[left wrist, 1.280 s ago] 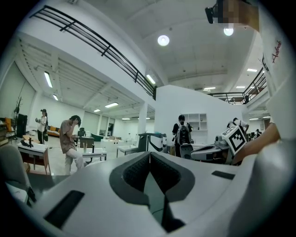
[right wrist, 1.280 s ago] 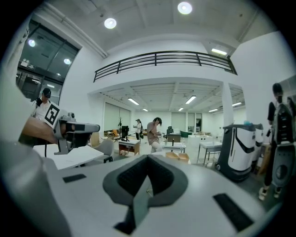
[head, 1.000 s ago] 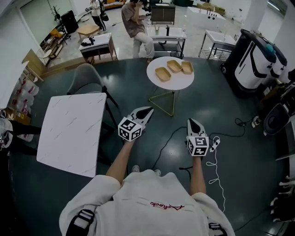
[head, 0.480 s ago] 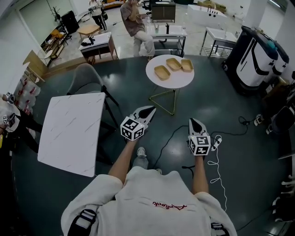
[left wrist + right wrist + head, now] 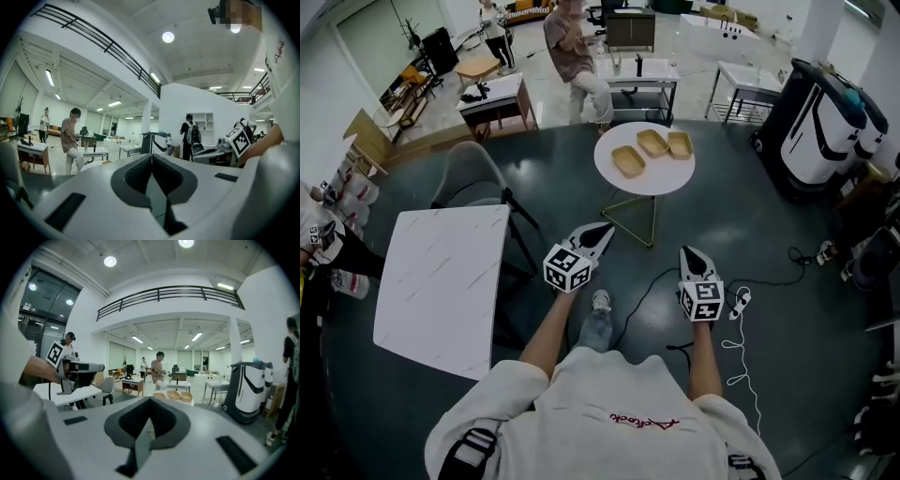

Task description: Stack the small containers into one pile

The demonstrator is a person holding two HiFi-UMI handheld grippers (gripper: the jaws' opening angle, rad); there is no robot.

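Observation:
Three tan small containers [image 5: 629, 160], [image 5: 653, 142], [image 5: 681, 144] lie side by side, unstacked, on a round white table [image 5: 661, 176] ahead. In the right gripper view the containers [image 5: 173, 393] show far off, just above the jaws. My left gripper [image 5: 602, 230] and right gripper [image 5: 685, 250] are held out over the dark floor, well short of that table. Both are shut with nothing between the jaws. In the left gripper view the left gripper [image 5: 151, 157] has its pads meeting, and in the right gripper view so does the right gripper [image 5: 150, 399].
A white marble-top table [image 5: 441, 281] stands at the left with a grey chair [image 5: 478, 178] behind it. A black and a white cable [image 5: 736, 337] lie on the floor at the right. A black-and-white machine [image 5: 820, 122] stands at the far right. A person [image 5: 577, 47] stands beyond the round table.
The person carrying the grippers has stepped toward the round table; a leg and shoe now show below the arms. Both grippers went along, still shut and empty.

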